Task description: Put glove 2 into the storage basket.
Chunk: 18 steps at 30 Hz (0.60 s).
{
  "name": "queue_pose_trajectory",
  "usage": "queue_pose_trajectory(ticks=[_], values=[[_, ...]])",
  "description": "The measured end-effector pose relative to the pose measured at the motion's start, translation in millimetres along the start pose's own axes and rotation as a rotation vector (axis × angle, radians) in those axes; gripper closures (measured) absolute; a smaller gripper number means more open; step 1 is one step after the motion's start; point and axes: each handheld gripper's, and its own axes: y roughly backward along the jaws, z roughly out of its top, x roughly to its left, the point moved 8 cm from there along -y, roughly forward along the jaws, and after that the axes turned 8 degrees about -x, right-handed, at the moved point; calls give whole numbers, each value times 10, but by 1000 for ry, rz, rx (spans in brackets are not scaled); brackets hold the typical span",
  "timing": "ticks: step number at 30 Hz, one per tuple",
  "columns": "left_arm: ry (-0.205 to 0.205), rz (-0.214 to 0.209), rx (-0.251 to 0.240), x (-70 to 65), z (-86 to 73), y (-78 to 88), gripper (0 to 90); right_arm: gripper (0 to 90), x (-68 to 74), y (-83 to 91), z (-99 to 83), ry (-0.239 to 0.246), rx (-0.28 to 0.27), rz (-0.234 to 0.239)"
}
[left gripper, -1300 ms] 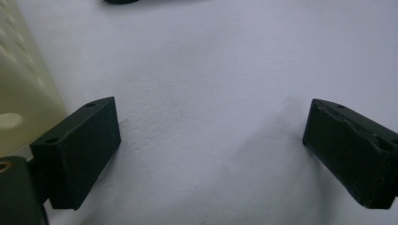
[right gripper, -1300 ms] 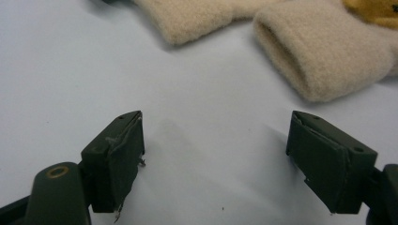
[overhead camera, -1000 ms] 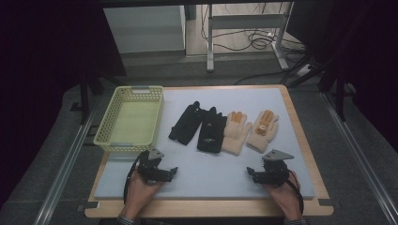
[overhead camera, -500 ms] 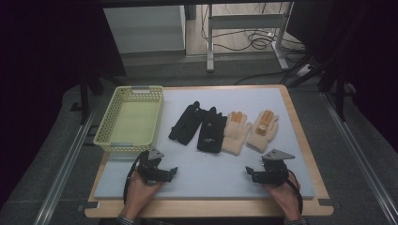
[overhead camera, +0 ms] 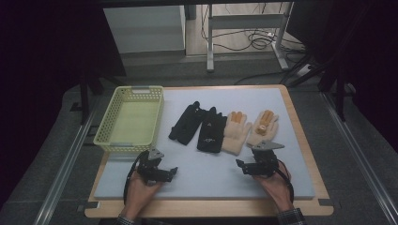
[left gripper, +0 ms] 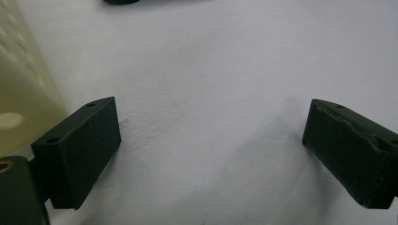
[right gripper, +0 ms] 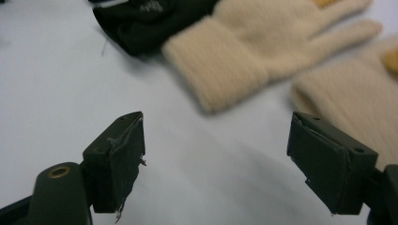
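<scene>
Compared with the high view a second ago, the right tongs (overhead camera: 245,167) have edged a little away from the counter's near edge, toward the row of gloves; the left tongs (overhead camera: 170,174) sit where they were, near the front-left corner beside the yellow basket (overhead camera: 109,136). Both tongs are released and hold nothing: the right gripper view shows wide-spread jaws over bare grey mat (right gripper: 56,84), and the left gripper view shows the same, with the basket wall (left gripper: 21,89) at its left. 4 gloves lie side by side mid-counter: 2 black gloves (overhead camera: 197,125) toward the basket, 2 cream gloves (overhead camera: 248,130) toward the right edge. The nearest cream glove's cuff (right gripper: 220,65) lies just ahead of the right jaws, not yet between them. Judgement: the reach for a cream glove is starting; basket empty, nothing sorted yet.
</scene>
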Motion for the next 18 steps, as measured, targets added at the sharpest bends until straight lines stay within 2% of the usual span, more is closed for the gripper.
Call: queue_pose_trajectory(ticks=[6, 11, 15, 18], values=[[0, 0, 0, 0, 0, 0, 50, 195, 102, -196, 268, 21, -19, 11], [0, -1, 0, 1, 0, 1, 51, 225, 197, -416, 470, 34, -14, 57], [0, -1, 0, 1, 0, 1, 51, 277, 269, -621, 628, 66, -16, 74], [1, -1, 0, 1, -1, 1, 51, 330, 326, -774, 730, 74, -14, 89]])
